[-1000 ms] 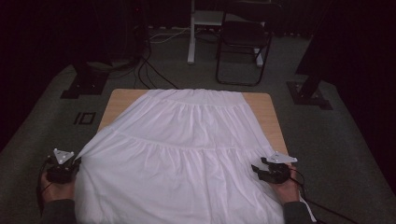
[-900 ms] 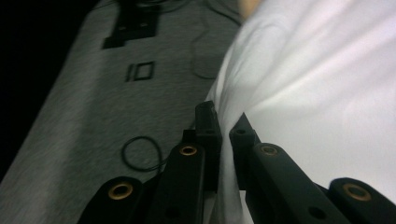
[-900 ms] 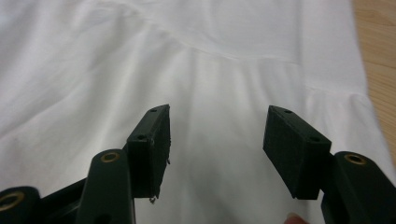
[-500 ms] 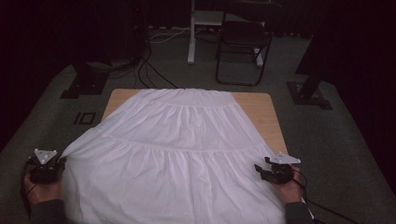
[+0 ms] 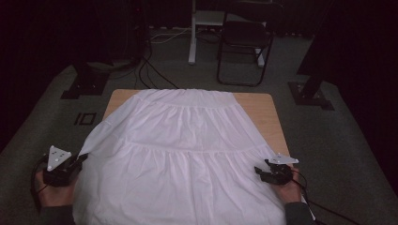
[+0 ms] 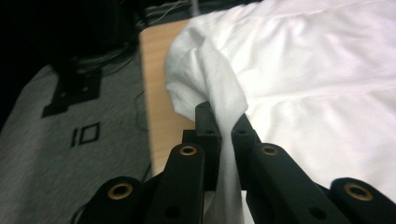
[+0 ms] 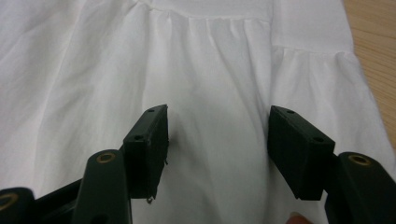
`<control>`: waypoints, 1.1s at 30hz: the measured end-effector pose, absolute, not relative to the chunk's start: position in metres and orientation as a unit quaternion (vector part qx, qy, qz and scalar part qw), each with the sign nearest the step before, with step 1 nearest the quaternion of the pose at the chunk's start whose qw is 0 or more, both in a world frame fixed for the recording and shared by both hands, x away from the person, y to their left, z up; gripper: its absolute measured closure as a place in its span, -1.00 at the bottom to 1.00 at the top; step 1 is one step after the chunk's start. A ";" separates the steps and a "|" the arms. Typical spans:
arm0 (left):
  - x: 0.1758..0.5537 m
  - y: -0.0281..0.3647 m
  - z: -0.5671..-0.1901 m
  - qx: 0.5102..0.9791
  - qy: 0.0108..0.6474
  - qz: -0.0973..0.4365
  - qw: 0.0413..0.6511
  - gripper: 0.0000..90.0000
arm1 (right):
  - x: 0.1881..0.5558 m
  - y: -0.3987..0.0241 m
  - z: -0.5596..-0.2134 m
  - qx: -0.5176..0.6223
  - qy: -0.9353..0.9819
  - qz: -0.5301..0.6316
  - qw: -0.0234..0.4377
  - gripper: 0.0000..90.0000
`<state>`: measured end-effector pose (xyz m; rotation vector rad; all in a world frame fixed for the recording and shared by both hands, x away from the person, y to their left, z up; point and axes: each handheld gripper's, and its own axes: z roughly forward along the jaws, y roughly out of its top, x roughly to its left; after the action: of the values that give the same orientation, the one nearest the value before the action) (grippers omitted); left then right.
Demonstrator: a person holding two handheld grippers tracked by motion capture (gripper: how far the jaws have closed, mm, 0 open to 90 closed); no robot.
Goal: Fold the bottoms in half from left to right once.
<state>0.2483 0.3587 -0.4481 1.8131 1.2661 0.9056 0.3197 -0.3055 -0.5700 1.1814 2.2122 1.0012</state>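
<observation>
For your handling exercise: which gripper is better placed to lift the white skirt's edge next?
Probably the left gripper: its fingers already pinch the skirt. The right gripper stands open above the cloth.

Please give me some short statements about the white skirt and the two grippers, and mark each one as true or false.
1. The left gripper is shut on the white skirt. True.
2. The right gripper also clamps the cloth. False: its jaws stand open over the skirt, nothing pinched.
3. The skirt lies folded in half. False: it is spread flat across the wooden table.
4. The left gripper holds the cloth at the skirt's left edge. True.
5. A chair stands on the floor beyond the table. True.
6. The skirt is blue. False: it is white.
</observation>
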 end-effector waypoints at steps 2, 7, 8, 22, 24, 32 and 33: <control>0.248 0.349 -0.443 0.713 0.480 0.345 0.377 0.93 | 0.320 -0.306 -0.570 0.428 0.799 0.363 0.218 -0.14; 0.251 0.324 -0.433 0.734 0.440 0.326 0.401 0.93 | 0.321 -0.307 -0.571 0.429 0.797 0.366 0.215 -0.16; 0.252 0.319 -0.431 0.737 0.434 0.322 0.406 0.93 | 0.321 -0.307 -0.571 0.430 0.797 0.367 0.215 -0.16; 0.281 0.232 -0.426 0.780 0.342 0.256 0.458 0.93 | 0.320 -0.307 -0.572 0.435 0.793 0.371 0.212 -0.16; 0.286 0.216 -0.426 0.787 0.325 0.247 0.462 0.93 | 0.321 -0.308 -0.572 0.435 0.793 0.371 0.211 -0.16; 0.309 0.139 -0.421 0.813 0.258 0.209 0.478 0.93 | 0.321 -0.308 -0.572 0.435 0.792 0.372 0.210 -0.16; 0.311 0.129 -0.419 0.815 0.248 0.202 0.484 0.93 | 0.321 -0.308 -0.572 0.435 0.792 0.372 0.210 -0.16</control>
<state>0.3108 0.1285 -0.4194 1.9839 0.6031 0.4929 0.3209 -0.3080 -0.5724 1.2107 2.2027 1.0338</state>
